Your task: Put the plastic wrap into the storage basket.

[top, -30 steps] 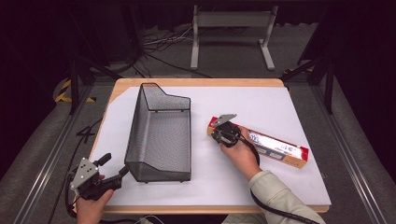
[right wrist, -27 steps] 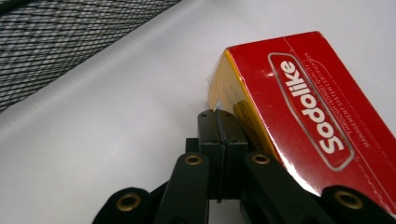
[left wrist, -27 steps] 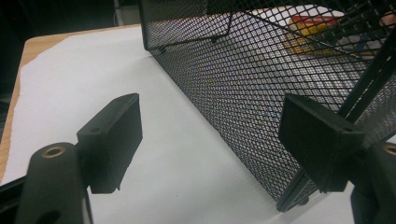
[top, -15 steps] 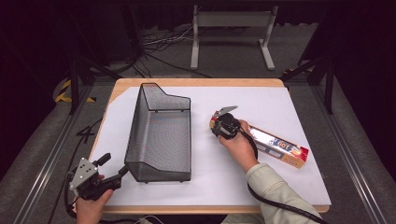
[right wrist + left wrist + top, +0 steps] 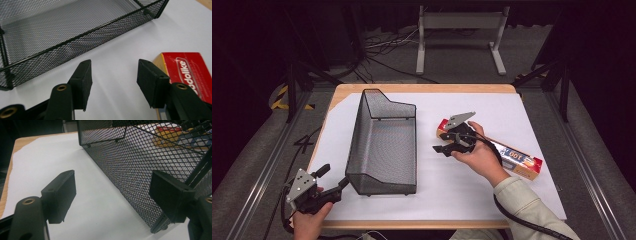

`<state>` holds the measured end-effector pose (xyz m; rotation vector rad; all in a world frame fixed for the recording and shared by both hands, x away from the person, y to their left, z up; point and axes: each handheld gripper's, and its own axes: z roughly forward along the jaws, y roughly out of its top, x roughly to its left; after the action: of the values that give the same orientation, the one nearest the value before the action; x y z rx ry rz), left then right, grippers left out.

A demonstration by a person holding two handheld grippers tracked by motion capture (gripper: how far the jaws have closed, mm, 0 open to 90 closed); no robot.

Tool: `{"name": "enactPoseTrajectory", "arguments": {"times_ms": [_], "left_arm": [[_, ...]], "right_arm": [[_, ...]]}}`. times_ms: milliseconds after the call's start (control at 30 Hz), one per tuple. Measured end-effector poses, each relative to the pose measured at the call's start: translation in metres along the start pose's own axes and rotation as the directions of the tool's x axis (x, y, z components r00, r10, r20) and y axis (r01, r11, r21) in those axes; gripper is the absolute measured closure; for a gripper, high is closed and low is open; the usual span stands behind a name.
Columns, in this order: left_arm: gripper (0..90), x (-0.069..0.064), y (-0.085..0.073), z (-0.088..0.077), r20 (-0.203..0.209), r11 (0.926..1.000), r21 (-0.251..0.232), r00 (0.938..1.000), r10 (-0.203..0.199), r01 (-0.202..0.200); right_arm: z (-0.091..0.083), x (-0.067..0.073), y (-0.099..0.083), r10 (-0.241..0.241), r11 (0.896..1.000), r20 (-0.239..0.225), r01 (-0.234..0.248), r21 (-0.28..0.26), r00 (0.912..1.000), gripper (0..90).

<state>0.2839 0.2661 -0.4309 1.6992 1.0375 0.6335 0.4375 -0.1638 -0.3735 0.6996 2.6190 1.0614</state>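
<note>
Red-and-yellow cardboard toothpaste box (image 5: 512,157) lies flat on white paper, right of the mesh basket.

Right gripper (image 5: 451,143) hangs over the box's near end, jaws just been opening, nothing between them. Black wire-mesh basket (image 5: 382,145) sits well apart, with bare paper between for carrying. Left gripper (image 5: 334,181) waits spread by the basket's corner.

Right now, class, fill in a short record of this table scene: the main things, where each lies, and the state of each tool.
basket: black mesh basket, left of centre on the white sheet, nothing inside
box: long red and orange box, flat on the sheet, right of the basket
right tool: right tool, jaws just opened, nothing between them, above the box's near end
left tool: left tool, open, at the basket's near left corner
</note>
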Motion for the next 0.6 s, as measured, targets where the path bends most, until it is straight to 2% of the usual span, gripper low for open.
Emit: {"name": "enactPoseTrajectory", "arguments": {"times_ms": [133,200,333,600], "left_arm": [[22.4,0.000,0.000,0.000,-0.001,1.0000,0.003,1.0000,-0.006,0.006],[22.4,0.000,0.000,0.001,-0.001,1.0000,0.002,1.0000,-0.006,0.006],[22.4,0.000,0.000,0.001,-0.002,1.0000,0.003,1.0000,-0.007,0.007],[22.4,0.000,-0.001,0.002,0.001,0.9999,0.006,1.0000,-0.009,0.009]], "right_arm": [[-0.013,-0.003,0.000,0.004,1.000,-0.025,-0.004,-0.012,0.9997,46.4],[-0.023,-0.006,-0.002,0.001,1.000,-0.012,-0.001,-0.029,0.9999,42.7],[-0.036,-0.010,-0.005,0.024,0.998,-0.001,-0.024,-0.059,0.9997,39.2],[-0.059,-0.022,-0.012,0.049,0.996,0.038,-0.046,-0.072,0.9981,31.2]]}}
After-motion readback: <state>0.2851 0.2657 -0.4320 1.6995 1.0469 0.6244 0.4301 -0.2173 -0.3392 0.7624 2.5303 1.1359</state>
